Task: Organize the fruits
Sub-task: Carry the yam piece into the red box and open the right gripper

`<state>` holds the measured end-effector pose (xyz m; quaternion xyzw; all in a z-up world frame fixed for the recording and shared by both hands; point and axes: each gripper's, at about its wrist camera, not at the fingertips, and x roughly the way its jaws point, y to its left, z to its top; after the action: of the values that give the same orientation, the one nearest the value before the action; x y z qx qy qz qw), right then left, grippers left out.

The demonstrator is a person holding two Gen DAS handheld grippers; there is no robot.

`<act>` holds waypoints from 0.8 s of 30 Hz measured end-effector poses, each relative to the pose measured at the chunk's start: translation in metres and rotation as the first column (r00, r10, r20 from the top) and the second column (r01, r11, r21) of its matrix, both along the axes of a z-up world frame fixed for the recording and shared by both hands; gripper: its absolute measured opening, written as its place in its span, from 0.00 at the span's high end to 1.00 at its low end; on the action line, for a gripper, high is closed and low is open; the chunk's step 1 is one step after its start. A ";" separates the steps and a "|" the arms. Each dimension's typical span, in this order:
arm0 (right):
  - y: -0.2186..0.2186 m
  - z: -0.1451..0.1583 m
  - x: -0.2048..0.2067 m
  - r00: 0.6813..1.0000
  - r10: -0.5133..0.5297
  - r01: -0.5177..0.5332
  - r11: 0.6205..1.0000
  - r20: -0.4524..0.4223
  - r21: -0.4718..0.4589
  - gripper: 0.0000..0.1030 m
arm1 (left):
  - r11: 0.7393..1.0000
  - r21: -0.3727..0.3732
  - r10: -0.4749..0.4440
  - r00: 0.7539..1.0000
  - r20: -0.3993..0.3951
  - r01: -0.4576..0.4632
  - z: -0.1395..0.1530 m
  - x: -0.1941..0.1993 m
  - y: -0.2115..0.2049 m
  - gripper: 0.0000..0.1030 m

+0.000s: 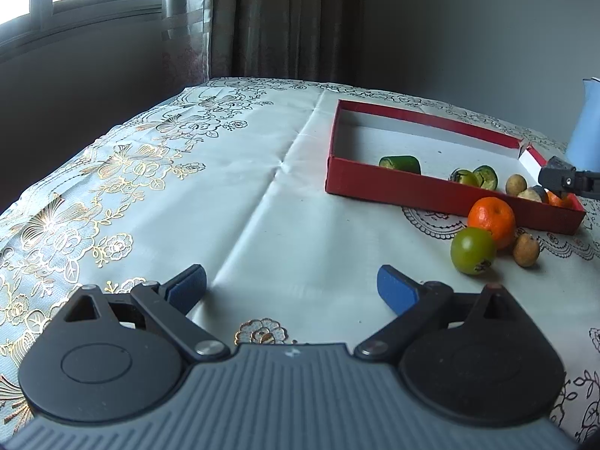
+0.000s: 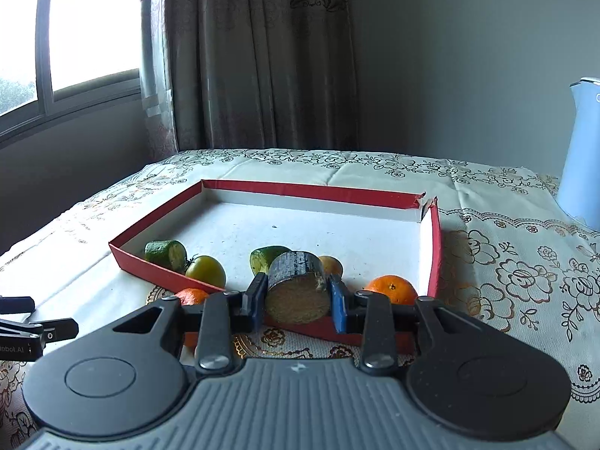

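Note:
A shallow red box (image 1: 442, 190) (image 2: 322, 190) lies on the table. My right gripper (image 2: 298, 294) (image 1: 562, 180) is shut on a dark cut fruit piece (image 2: 297, 290) and holds it over the box's near edge. In the box lie cut green pieces (image 2: 167, 254) (image 1: 399, 164), a green round fruit (image 2: 205, 270), a small brown fruit (image 1: 516, 184) and an orange (image 2: 392, 288). Outside the box lie an orange (image 1: 492, 217), a green round fruit (image 1: 473, 250) and a small brown fruit (image 1: 526, 249). My left gripper (image 1: 292, 288) is open and empty, left of these loose fruits.
A floral tablecloth (image 1: 187, 195) covers the table. A pale blue kettle (image 2: 583, 157) (image 1: 585, 131) stands at the right behind the box. A curtain and window are behind the table's far edge.

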<state>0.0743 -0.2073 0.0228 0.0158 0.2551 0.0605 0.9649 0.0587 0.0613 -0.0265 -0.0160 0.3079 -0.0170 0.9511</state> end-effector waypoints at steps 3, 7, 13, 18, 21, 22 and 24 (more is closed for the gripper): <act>0.000 0.001 0.017 1.000 -0.018 0.018 1.000 -0.012 -0.002 0.67 | 1.000 -0.006 -0.002 1.000 0.000 0.002 0.000 0.001 0.001 0.06; 0.000 0.001 0.039 0.999 -0.042 0.042 0.999 -0.028 0.007 0.67 | 1.000 -0.013 -0.004 1.000 0.000 0.004 0.000 0.001 0.001 0.06; 0.002 0.005 0.062 0.998 -0.038 0.040 0.998 -0.045 0.044 0.66 | 1.000 -0.025 -0.003 1.000 0.002 0.003 -0.001 0.001 0.003 0.06; -0.008 0.010 0.041 0.998 -0.057 0.057 0.995 -0.013 0.078 0.65 | 0.999 -0.037 -0.001 1.000 0.002 0.001 -0.001 0.000 0.004 0.06; -0.016 0.007 0.015 0.997 -0.071 0.072 0.995 -0.015 0.066 0.57 | 0.999 -0.037 0.001 1.000 0.004 0.000 0.000 0.000 0.004 0.06; -0.018 0.005 0.005 0.997 -0.075 0.076 0.995 -0.014 0.061 0.54 | 0.999 -0.037 0.001 1.000 0.004 0.000 0.000 0.000 0.004 0.06; -0.021 -0.002 -0.016 0.996 -0.085 0.085 0.996 -0.012 0.038 0.43 | 0.999 -0.035 0.002 1.000 0.003 -0.002 -0.001 0.000 0.004 0.06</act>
<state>0.0579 -0.2278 0.0211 0.0456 0.2582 0.0241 0.9647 0.0589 0.0650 -0.0270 -0.0327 0.3063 -0.0214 0.9511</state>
